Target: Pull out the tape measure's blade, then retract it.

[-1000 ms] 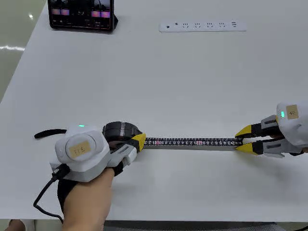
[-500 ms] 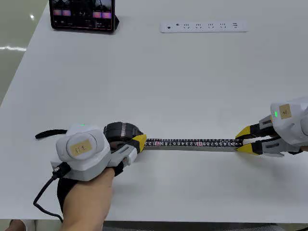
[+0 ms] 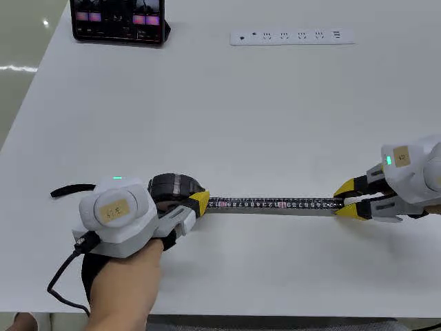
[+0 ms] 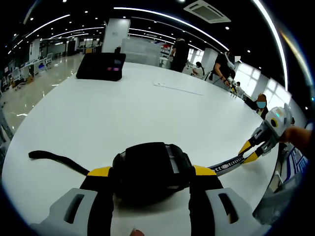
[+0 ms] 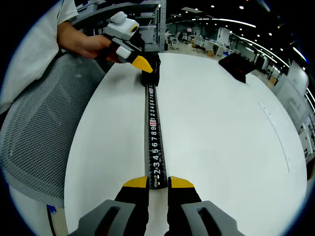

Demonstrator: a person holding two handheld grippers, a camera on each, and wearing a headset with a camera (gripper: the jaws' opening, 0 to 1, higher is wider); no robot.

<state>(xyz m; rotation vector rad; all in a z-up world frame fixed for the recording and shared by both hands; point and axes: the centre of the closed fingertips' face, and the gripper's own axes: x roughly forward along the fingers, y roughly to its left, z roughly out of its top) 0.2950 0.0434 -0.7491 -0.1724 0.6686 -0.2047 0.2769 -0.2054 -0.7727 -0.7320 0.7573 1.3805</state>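
At lower left of the head view, a hand (image 3: 122, 286) reaches in from the bottom edge and holds the left tool (image 3: 180, 200) level. Its jaws are clamped on the tape measure (image 3: 174, 187), which sits on the white worktop (image 3: 241, 117). The blade (image 3: 275, 204) runs horizontally rightward to the right tool (image 3: 342, 200), whose jaws pinch its tip at mid right.

The headset camera looks steeply down on the surface (image 3: 275, 124) from its near edge. Low behind the tape measure case (image 4: 150, 162), the lens on the left tongs (image 4: 152, 171) faces across the surface; the lens on the right tongs (image 5: 158, 183), close over the blade (image 5: 153, 128), looks back at the case. All three views share the blade.
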